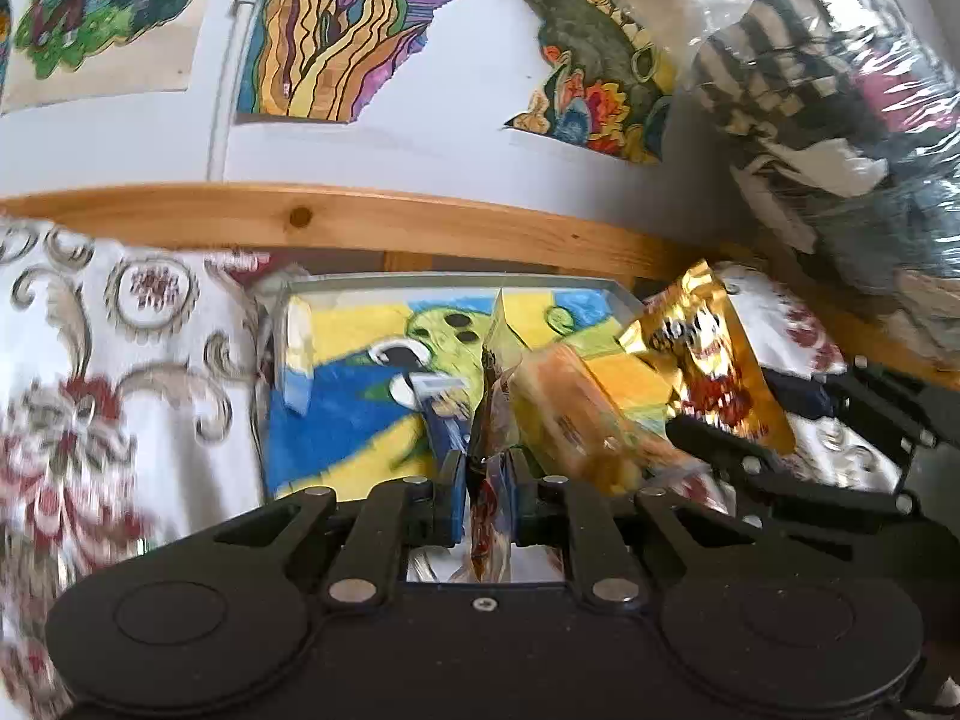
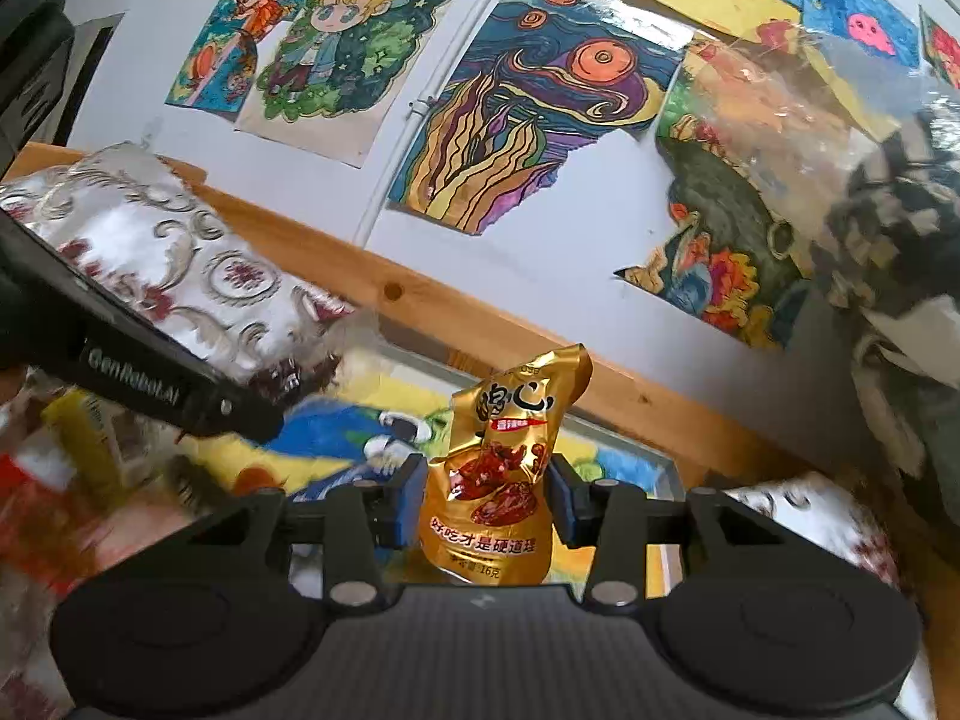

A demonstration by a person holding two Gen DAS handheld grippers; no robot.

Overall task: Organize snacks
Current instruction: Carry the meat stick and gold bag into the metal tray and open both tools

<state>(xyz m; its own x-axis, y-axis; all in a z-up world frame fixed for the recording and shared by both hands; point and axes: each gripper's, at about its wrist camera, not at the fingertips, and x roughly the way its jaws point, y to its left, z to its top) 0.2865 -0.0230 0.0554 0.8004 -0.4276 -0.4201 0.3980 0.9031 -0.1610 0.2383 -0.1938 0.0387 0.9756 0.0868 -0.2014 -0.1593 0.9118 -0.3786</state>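
Snacks mid-transfer, 2 packets carried above the tray [image 1: 336, 291]: left gripper [image 1: 487, 480] has its jaws pinching a thin clear-wrapped packet [image 1: 489, 516] edge-on, right gripper [image 2: 483, 501] has its jaws clamping the gold pouch [image 2: 498, 474] upright. Next, I judge, lower each into the tray's bare area, then release.

Left gripper [image 1: 487, 480] jaws nearly together, pinching, right gripper [image 2: 487, 501] clamped
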